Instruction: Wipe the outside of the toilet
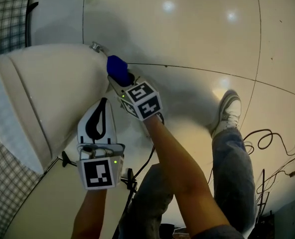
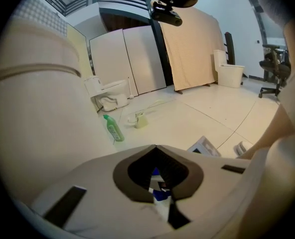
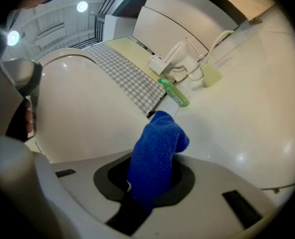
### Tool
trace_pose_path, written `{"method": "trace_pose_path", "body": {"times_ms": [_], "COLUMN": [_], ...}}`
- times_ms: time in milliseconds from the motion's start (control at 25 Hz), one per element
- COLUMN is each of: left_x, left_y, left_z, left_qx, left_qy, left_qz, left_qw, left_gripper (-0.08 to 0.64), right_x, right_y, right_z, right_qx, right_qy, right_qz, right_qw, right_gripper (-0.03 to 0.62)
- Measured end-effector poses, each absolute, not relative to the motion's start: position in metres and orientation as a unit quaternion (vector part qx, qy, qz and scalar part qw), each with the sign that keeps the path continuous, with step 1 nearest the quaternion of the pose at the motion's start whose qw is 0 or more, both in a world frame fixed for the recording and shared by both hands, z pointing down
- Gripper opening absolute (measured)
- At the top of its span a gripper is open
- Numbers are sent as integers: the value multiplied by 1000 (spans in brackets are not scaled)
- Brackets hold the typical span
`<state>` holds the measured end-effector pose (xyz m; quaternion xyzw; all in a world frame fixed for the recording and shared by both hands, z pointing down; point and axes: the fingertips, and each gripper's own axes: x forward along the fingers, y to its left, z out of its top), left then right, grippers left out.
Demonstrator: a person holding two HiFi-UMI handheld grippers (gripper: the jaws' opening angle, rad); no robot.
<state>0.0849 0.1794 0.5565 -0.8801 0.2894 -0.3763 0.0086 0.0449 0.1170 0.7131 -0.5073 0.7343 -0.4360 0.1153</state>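
The right gripper (image 1: 123,79) is clenched on a blue cloth (image 3: 155,158), which bunches up out of the jaws with a soft lobe past the tips. The left gripper (image 1: 103,102) is closed on nothing, its tips meeting, and it lies along the near side of the toilet (image 1: 53,93). The toilet fills the left of the scene, and the cloth sits at its right flank, low down near the floor (image 1: 197,34); whether cloth and porcelain are actually pressed together cannot be told. To wipe well, I judge that the loose lobe should be laid flat against the curve, not dabbed with the hard jaw tips. The strokes should then follow the bowl's roundness from the far side toward the near, overlapping, with steady light pressure so the cloth does not pull free. The left gripper can likely serve as a brace. The toilet's outside looks smooth, glossy and cream-white, with no obvious marks in this light. A green bottle (image 3: 173,93) lies on the floor farther off.
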Motion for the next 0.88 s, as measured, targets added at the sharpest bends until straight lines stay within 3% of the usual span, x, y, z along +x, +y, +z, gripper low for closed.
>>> {"method": "trace_pose_path", "body": {"times_ms": [320,880], "left_x": [78,37], "left_y": [167,202], "left_z": [600,581], "left_qx": [-888,-870], "left_qy": [269,317], "left_qz": [-370,-377], "left_qw": [43,-21], "left_gripper": [18,18], "right_x": [22,-86], "right_y": [80,210], "right_z": [766,732], "right_qx": [-500,-418], "right_qy": [738,744], "right_qz": [-437,-517], "right_qw": [114,72], "right_gripper": [75,75]}}
